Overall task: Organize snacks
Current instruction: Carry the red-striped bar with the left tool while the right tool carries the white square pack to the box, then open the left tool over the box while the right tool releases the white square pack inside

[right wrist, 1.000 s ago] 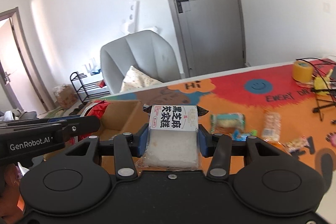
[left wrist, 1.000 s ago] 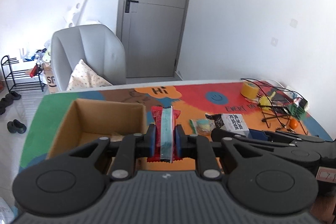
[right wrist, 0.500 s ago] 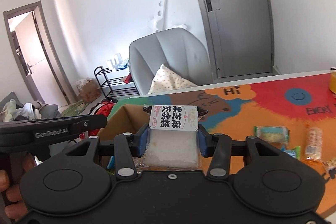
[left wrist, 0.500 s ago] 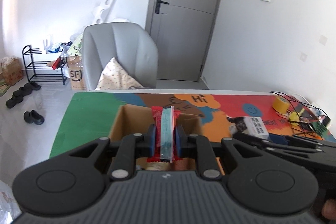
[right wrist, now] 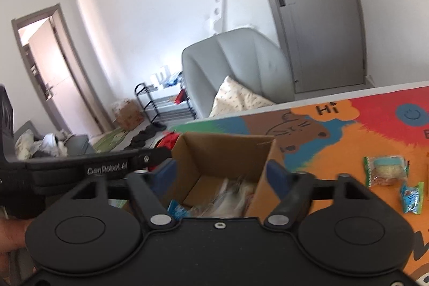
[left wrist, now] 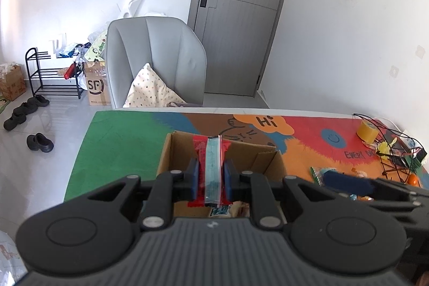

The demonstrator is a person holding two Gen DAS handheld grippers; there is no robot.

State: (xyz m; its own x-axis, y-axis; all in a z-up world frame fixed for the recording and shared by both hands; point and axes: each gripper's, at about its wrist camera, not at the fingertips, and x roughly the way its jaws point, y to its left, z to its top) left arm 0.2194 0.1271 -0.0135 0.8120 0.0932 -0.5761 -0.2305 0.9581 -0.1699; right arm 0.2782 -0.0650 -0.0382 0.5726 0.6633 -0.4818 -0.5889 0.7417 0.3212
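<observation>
An open cardboard box (left wrist: 241,154) stands on the colourful table mat; it also shows in the right wrist view (right wrist: 228,152). My left gripper (left wrist: 211,176) is shut on a red and light-blue snack packet (left wrist: 213,165), held upright over the box. My right gripper (right wrist: 225,174) is open and empty over the box. A pale, blurred snack packet (right wrist: 236,195) lies inside the box below it, beside a blue wrapper (right wrist: 177,209). Loose snacks lie on the mat to the right: a green-edged cake packet (right wrist: 386,170) and a small blue packet (right wrist: 411,197).
A black wire rack (left wrist: 396,149) and a yellow tape roll (left wrist: 367,130) stand at the table's far right. A grey armchair (left wrist: 155,63) with a cushion is behind the table. The left gripper's body (right wrist: 80,168) crosses the right wrist view at left.
My right gripper has opened and let go of the white snack packet, which now lies in the box. My left gripper has moved over the box, still holding its red packet.
</observation>
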